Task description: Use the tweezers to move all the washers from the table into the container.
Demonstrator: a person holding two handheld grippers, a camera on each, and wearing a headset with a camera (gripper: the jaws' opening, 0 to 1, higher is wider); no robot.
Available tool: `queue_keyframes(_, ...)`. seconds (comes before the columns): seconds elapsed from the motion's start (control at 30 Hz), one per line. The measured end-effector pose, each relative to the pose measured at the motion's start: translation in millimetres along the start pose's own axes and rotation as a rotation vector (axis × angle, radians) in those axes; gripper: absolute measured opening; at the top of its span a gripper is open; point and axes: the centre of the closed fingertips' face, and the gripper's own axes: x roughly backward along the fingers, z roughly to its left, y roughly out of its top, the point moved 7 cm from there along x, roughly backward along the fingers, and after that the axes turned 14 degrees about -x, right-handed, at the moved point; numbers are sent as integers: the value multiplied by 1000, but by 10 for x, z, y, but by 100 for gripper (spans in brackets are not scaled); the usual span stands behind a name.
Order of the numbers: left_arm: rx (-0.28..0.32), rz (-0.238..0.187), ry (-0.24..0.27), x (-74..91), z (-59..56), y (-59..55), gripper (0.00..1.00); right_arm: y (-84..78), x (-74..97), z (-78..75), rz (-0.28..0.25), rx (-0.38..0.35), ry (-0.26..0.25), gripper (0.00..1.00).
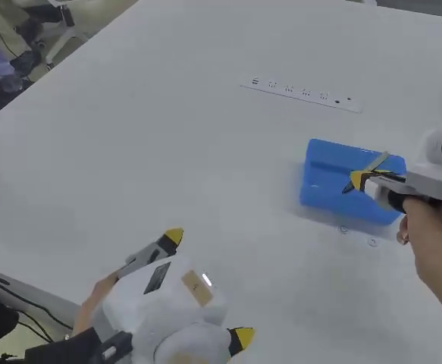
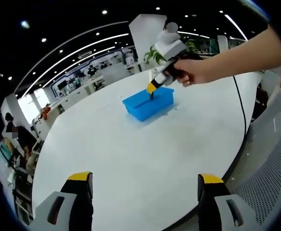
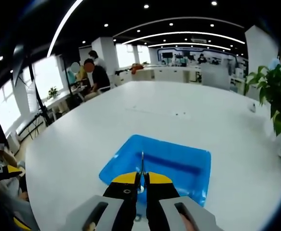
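On the tabletop (image 1: 167, 152), at 3 o'clock in the head view, two tiny washers (image 1: 343, 229) lie just beside the blue container (image 1: 334, 203), at its 6 o'clock side. The right claw (image 3: 141, 179) is squeezed tight on the tweezers (image 3: 142, 163), with their tips over the container. The left claw (image 2: 145, 178) is wide open and empty. I think a bad pinch could flick a washer away.

Head view looks down over left gripper (image 1: 207, 287) and right gripper (image 1: 355, 180). All views share the container (image 1: 327, 178): far ahead of the left, just below the right.
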Motion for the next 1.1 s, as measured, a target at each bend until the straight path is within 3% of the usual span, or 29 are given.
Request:
queue_keyframes(0.53, -4, 21, -4, -15, -9, -23, 91, -78, -123, -78, 28, 9, -8, 2)
queue_keyframes(1.1, -5, 24, -1, -13, -5, -23, 90, -100, -100, -98, 15, 8, -2, 2)
